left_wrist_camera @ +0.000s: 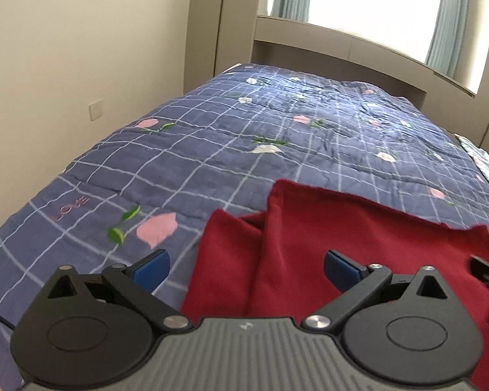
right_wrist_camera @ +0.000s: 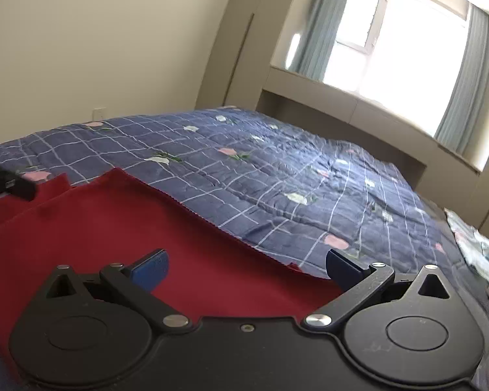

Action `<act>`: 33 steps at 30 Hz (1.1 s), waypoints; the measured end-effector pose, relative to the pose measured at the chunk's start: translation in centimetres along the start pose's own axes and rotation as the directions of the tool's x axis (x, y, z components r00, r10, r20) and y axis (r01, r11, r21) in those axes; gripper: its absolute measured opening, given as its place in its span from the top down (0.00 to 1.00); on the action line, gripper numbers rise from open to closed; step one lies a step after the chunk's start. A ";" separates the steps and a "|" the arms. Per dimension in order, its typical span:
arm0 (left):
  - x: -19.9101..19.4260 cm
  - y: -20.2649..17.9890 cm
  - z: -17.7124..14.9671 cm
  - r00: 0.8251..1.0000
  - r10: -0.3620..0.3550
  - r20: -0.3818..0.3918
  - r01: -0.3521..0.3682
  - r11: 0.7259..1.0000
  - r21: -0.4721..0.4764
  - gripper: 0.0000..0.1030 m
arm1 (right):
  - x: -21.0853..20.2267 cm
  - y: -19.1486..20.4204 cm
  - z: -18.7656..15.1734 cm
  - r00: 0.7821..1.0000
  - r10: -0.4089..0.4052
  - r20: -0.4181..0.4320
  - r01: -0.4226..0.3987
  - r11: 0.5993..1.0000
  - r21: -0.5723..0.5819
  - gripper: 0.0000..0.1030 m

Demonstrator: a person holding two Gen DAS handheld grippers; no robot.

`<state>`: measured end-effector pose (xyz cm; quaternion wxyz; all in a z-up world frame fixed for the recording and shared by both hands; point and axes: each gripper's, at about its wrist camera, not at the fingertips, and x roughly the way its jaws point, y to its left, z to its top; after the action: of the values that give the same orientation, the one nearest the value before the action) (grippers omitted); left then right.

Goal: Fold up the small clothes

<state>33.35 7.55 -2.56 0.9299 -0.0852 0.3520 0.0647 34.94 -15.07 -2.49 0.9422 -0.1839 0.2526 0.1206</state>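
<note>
A dark red garment (left_wrist_camera: 342, 238) lies folded on the blue checked quilt (left_wrist_camera: 212, 137), a fold ridge running up its left part. My left gripper (left_wrist_camera: 246, 265) hovers above its near left portion, jaws wide open, nothing between the blue pads (left_wrist_camera: 153, 265). In the right wrist view the same red garment (right_wrist_camera: 120, 224) spreads under my right gripper (right_wrist_camera: 247, 268), which also stands wide open and holds nothing. The right gripper's tip (left_wrist_camera: 487, 280) shows at the left view's right edge; the left gripper's tip (right_wrist_camera: 8, 184) shows at the right view's left edge.
The quilt (right_wrist_camera: 293, 169) covers a bed that runs to a beige headboard ledge (left_wrist_camera: 342, 45) under a bright window (right_wrist_camera: 401, 45). A wall with a socket (left_wrist_camera: 95, 109) borders the left side. Light patterned fabric (right_wrist_camera: 479, 247) lies at the bed's right edge.
</note>
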 end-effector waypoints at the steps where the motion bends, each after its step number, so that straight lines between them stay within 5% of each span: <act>1: -0.6 -0.1 -0.3 1.000 0.002 0.001 -0.002 1.000 0.003 0.00 | 0.6 0.2 0.1 1.000 -0.014 -0.009 0.014 1.000 0.007 0.01; 6: -2.3 -0.6 -1.2 1.000 0.011 0.013 -0.011 1.000 0.022 0.00 | 4.0 0.8 -0.5 0.992 -0.108 -0.066 0.107 0.994 -0.014 0.01; 10: -2.6 -0.7 -1.5 1.000 0.006 0.003 -0.006 1.000 0.018 0.00 | 6.1 1.1 -2.9 0.986 -0.099 -0.137 0.099 0.995 -0.007 0.01; 22: -1.8 -0.7 -2.7 0.999 0.036 -0.020 -0.036 0.999 0.005 0.00 | 6.3 1.2 -3.8 0.988 -0.092 -0.125 0.095 0.995 0.021 0.01; 33: -4.5 0.6 -8.0 0.993 0.114 0.014 -0.110 0.982 -0.154 0.00 | 5.8 1.1 -4.1 0.989 -0.097 -0.114 0.103 0.994 0.043 0.01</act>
<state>24.70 6.18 -5.55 0.9194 -0.1357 0.3397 0.1447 37.71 -14.99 -9.13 0.9357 -0.1798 0.2983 0.0564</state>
